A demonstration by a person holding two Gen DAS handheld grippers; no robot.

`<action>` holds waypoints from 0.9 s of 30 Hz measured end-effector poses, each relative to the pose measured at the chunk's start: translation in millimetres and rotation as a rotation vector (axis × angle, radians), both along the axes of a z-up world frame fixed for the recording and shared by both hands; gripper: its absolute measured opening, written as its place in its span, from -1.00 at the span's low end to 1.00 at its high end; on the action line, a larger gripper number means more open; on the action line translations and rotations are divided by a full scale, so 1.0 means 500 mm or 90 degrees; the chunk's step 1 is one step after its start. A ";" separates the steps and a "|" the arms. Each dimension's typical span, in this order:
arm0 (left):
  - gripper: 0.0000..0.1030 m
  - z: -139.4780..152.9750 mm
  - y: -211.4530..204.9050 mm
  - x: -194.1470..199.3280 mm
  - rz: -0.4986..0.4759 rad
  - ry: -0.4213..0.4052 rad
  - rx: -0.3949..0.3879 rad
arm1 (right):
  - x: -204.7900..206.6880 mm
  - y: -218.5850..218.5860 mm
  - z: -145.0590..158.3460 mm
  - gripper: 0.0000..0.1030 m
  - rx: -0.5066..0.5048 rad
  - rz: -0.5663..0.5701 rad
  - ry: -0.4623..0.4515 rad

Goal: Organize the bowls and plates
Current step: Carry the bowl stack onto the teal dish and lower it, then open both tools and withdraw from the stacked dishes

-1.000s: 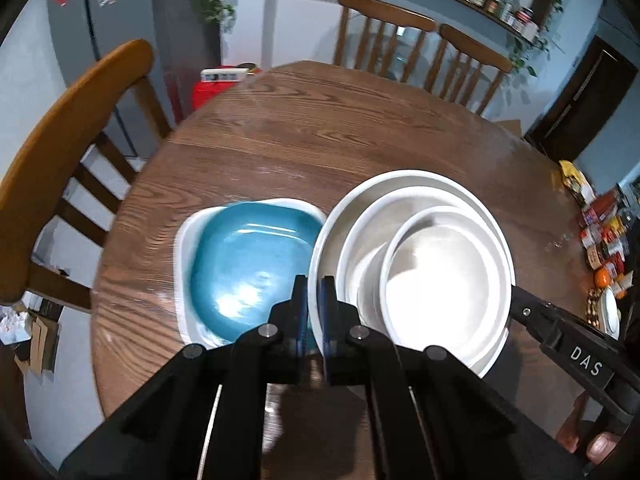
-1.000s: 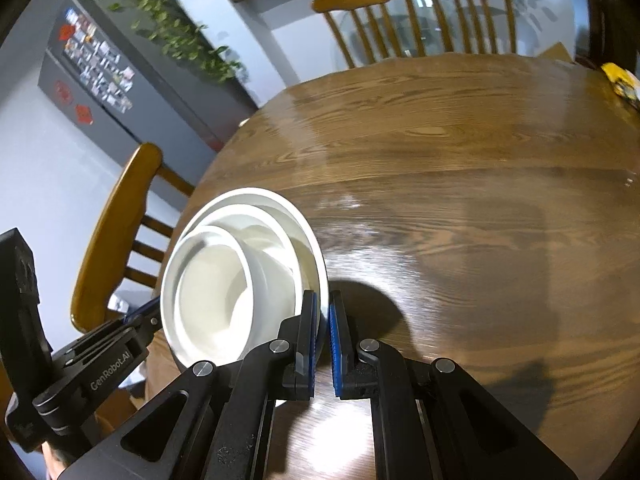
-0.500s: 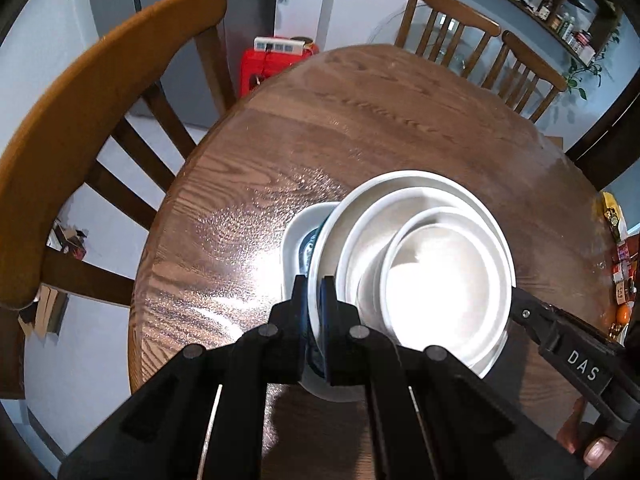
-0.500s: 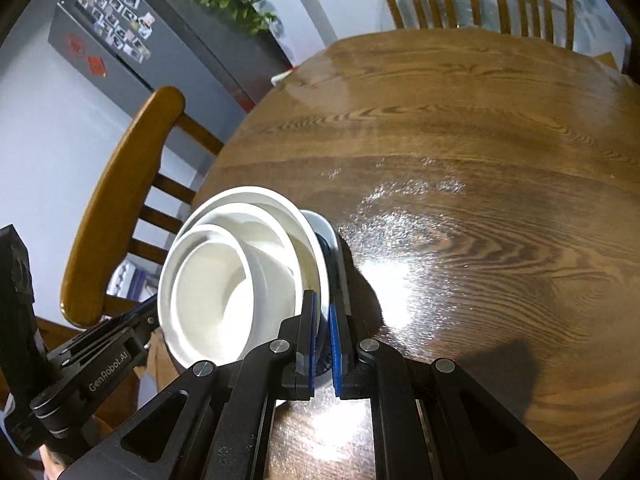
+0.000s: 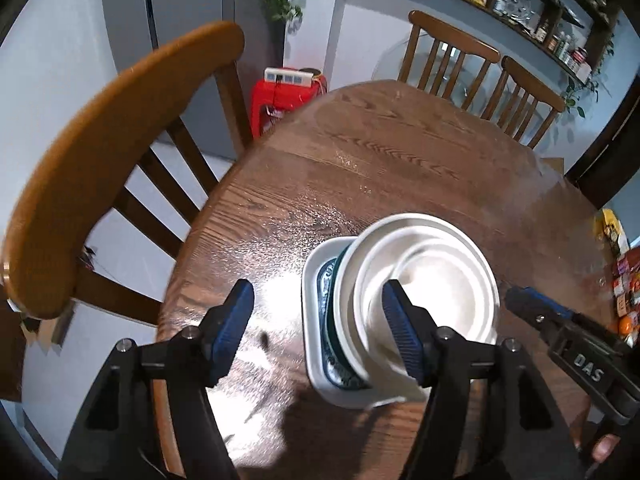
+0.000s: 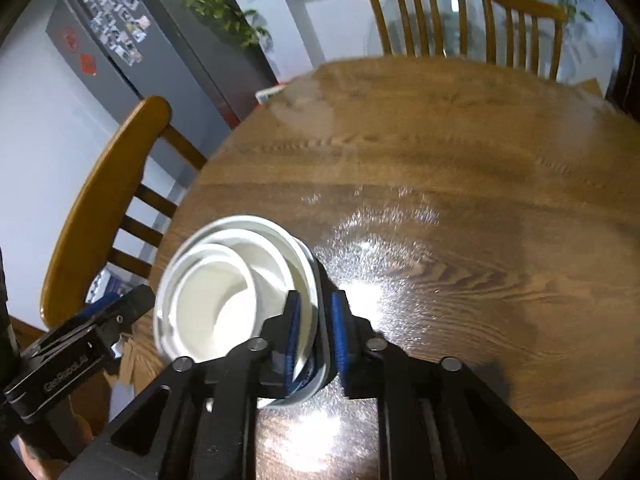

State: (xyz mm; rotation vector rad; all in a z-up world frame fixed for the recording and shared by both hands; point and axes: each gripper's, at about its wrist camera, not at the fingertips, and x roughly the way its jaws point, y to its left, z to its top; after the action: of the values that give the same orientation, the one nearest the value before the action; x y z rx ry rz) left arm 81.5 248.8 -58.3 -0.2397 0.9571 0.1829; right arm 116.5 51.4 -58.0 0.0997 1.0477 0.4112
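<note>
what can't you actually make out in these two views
- blue plate: left wrist view, white bowls cover all but an edge strip.
- white square plate: right wrist view, almost wholly under the bowls.
- shelf jars: left wrist view, too small to read.
- colourful packets: left wrist view, cut off by the right edge.

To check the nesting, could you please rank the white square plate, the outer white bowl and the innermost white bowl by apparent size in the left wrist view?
1. Outer white bowl
2. Innermost white bowl
White square plate: mostly hidden beneath the bowls, so unranked.
</note>
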 end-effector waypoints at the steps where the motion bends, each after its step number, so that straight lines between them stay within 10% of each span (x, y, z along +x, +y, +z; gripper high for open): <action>1: 0.38 0.005 -0.003 -0.009 -0.004 -0.003 0.004 | -0.016 0.000 0.012 -0.36 -0.010 0.017 -0.014; 12: 0.97 0.026 -0.036 -0.142 -0.017 0.000 0.042 | -0.157 -0.023 0.050 0.24 -0.066 0.129 -0.078; 27: 0.97 0.036 -0.079 -0.225 -0.004 0.006 0.077 | -0.227 -0.021 0.054 0.36 -0.081 0.180 -0.097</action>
State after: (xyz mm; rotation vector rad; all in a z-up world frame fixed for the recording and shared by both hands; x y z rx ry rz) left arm -30.9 209.5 -40.2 -0.1242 0.9529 0.2352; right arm 2.9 40.8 -31.1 -0.1921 0.9371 0.5967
